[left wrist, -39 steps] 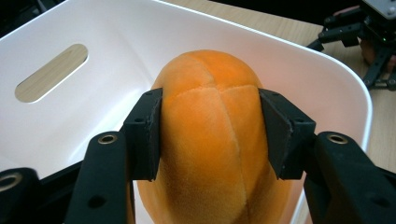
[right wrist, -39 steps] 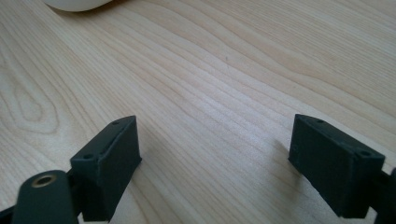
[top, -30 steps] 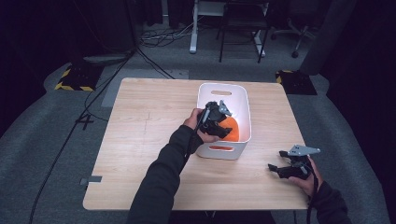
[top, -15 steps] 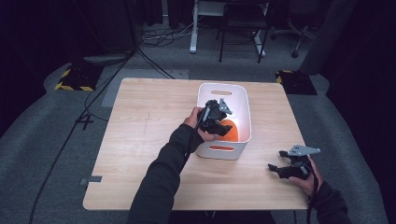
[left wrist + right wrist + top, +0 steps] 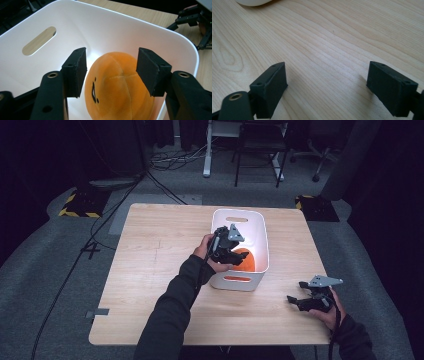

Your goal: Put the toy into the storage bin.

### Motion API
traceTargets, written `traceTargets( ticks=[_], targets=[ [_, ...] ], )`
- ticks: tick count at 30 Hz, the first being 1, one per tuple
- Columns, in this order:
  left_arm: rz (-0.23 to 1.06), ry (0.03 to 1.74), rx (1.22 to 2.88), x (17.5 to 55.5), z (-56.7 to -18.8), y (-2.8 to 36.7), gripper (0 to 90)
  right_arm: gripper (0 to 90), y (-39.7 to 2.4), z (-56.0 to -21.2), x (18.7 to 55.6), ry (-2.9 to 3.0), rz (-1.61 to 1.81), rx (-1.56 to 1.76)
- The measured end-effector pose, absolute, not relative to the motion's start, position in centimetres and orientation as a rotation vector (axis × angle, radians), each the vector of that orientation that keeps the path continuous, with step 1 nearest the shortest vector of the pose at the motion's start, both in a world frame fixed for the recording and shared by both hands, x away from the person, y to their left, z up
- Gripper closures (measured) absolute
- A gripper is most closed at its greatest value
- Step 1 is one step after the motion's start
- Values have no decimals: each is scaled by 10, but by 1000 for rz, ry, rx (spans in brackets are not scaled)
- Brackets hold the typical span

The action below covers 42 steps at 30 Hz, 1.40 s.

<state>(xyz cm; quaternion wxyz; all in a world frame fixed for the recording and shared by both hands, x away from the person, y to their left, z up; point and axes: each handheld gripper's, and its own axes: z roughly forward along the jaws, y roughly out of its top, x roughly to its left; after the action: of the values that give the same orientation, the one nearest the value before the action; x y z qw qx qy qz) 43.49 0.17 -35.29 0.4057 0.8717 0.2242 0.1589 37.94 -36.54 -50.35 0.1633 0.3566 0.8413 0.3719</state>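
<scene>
The left gripper (image 5: 111,65) hangs inside the bin (image 5: 105,22), a white, smooth, glossy plastic tub with rounded corners and an oval handle slot cut in its end wall. Its two black, blocky, matte fingers (image 5: 75,71) stand apart. They have just been opening, and the toy (image 5: 117,92) lies between and just beyond them. The pads are not pressing on it: the left finger's inner face is just beside the toy's flank, and the right finger is clear of it, higher up.

The toy is a soft orange plush, rounded like a bun, with fine fuzzy nap and stitched seams that cross on its top. A small black embroidered face sits on the side turned toward the left finger. Its long axis runs from the gripper's base away toward the bin's far wall, roughly along the fingers. In the high view the toy (image 5: 243,257) lies at the near end of the bin (image 5: 252,220), right under the left gripper (image 5: 235,254).

The right gripper (image 5: 325,85) rests low over the table (image 5: 337,37), pale wood with flowing grain and a matte finish. Its fingers (image 5: 270,85) are spread wide with bare wood between them. In the high view it (image 5: 295,300) sits well apart from the bin, near the table's front right corner.
</scene>
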Motion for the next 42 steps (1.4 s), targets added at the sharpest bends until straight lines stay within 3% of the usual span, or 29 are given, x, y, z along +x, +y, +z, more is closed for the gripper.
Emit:
traceTargets(
  ticks=[13,42],
  targets=[
    [421,644,2105,434,-350,9,161,164,-365,-503,379,2399,1061,1017],
    [541,696,2091,419,-338,54,163,164,-365,-503,379,2399,1061,1017]
  ],
)
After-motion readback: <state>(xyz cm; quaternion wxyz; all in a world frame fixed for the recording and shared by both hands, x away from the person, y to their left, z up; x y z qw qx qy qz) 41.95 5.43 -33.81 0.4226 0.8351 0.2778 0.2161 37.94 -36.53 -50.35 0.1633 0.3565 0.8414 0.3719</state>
